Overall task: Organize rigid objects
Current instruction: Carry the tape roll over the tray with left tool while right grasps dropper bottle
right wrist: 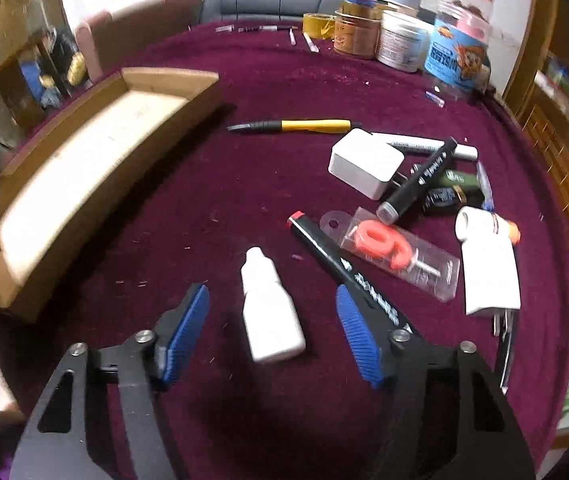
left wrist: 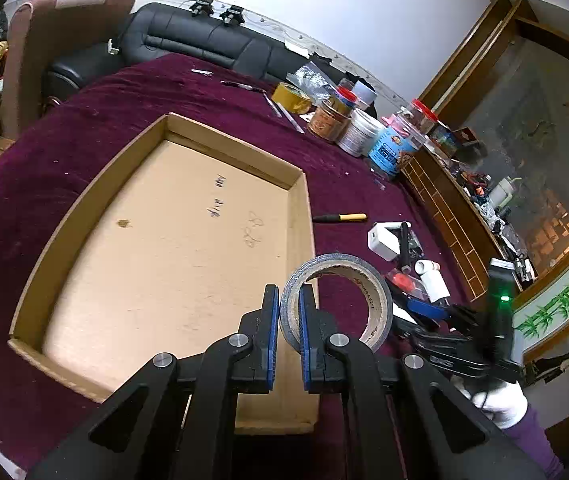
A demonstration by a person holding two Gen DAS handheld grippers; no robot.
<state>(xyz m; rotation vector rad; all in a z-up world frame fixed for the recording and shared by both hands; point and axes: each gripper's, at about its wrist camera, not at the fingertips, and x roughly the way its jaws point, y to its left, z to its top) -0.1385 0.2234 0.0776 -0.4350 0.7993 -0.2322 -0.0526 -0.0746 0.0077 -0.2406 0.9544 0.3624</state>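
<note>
Left wrist view: the tape roll (left wrist: 334,300), pinched by its wall in the left gripper (left wrist: 286,334), hangs over the cardboard tray's (left wrist: 300,216) right rim; move inward before releasing. The right gripper (right wrist: 272,320), half-open, straddles the white bottle (right wrist: 270,312) on the worktop (right wrist: 244,184) without touching.

Wall: white wall (left wrist: 364,12) behind the table, with a patterned border strip along its lower edge.
Sofa: black leather sofa (left wrist: 188,40) against that wall.
Armchair: brown-and-pink upholstered armchair (left wrist: 44,52) left of the sofa.
Table cover: maroon velvet cloth (right wrist: 244,200), flecked with lint.
Woodwork: wooden frame (left wrist: 496,32) and lattice panel (left wrist: 444,216) at right.
Light: bright, even indoor light.
</note>
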